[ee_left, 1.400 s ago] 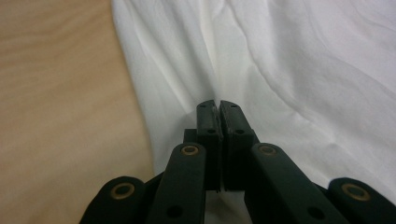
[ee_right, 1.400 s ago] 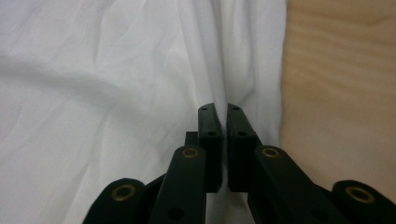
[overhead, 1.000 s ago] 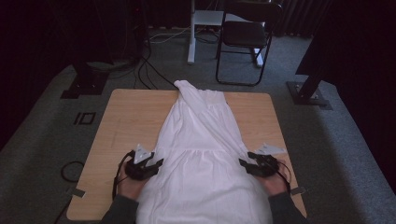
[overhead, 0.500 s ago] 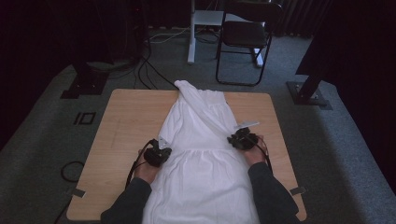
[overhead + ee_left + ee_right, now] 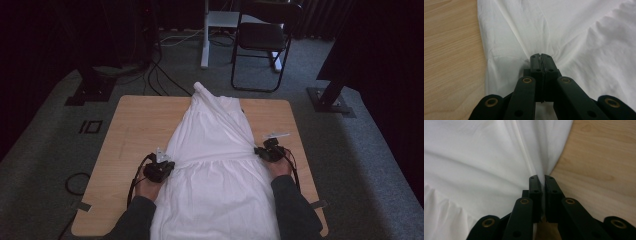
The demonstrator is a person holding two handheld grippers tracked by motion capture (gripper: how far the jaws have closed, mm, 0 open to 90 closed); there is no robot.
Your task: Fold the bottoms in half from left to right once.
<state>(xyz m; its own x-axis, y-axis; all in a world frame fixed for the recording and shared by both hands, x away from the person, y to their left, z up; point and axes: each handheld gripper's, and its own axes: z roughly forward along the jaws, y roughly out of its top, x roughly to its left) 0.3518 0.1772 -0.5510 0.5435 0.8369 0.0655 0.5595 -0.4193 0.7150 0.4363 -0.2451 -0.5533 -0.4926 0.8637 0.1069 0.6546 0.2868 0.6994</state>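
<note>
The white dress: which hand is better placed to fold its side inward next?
Left, probably, by little. The left gripper pinches the white dress inside its edge; the right gripper pinches a thin fold at the edge.

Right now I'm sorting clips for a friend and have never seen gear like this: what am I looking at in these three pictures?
A person sits at a wooden table and holds a black hand tool in each hand; each tool ends in two-jaw tongs. One picture is taken from a fixed camera above, looking down on the table. The other two come from small cameras riding on the tools, looking along their jaws. A white dress lies flat on the table, its hem hanging toward the person. The left tongs are shut on a pinch of cloth near the dress's left edge. The right tongs are shut on a fold at its right edge. Both grips are at the waist seam.
</note>
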